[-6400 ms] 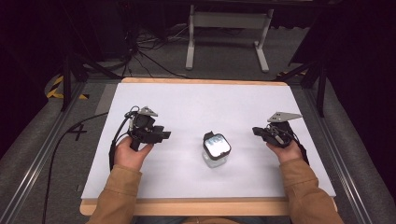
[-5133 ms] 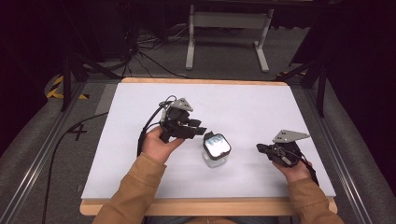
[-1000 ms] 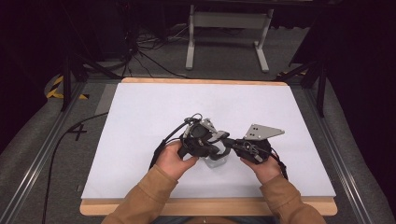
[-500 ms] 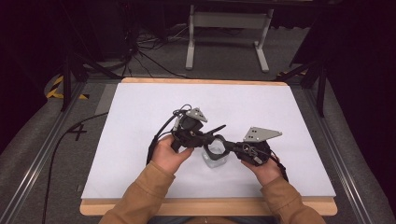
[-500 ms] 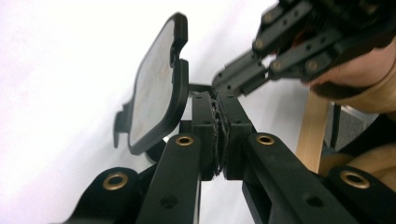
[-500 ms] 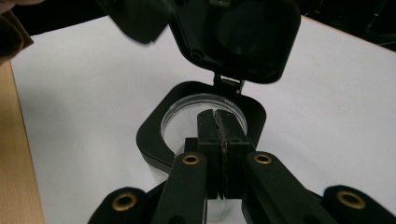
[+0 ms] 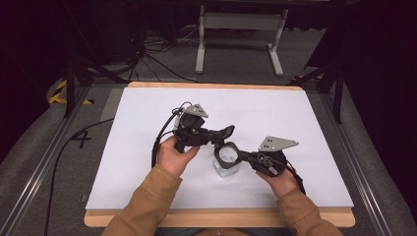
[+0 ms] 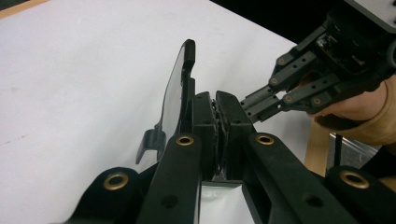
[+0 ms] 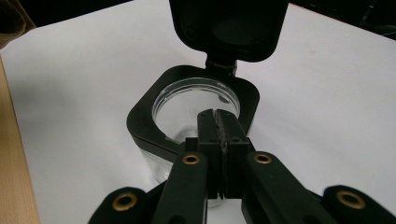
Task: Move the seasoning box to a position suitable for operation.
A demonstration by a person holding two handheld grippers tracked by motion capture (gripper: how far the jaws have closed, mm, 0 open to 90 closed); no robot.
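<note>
White table [image 7: 147, 162], open-lidded jar [image 7: 227, 162] mid-board.

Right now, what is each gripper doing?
Left gripper: closed on the jar's flip lid, holding it open.
Right gripper: closed on the jar's black rim.

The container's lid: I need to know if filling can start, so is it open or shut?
Open. The lid stands swung up on its hinge, and the clear container shows its round mouth uncovered. The left tongs pinch the lid's edge.

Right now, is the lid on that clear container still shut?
No, in the right gripper view the black lid stands hinged up behind the clear container, whose round mouth is open.
</note>
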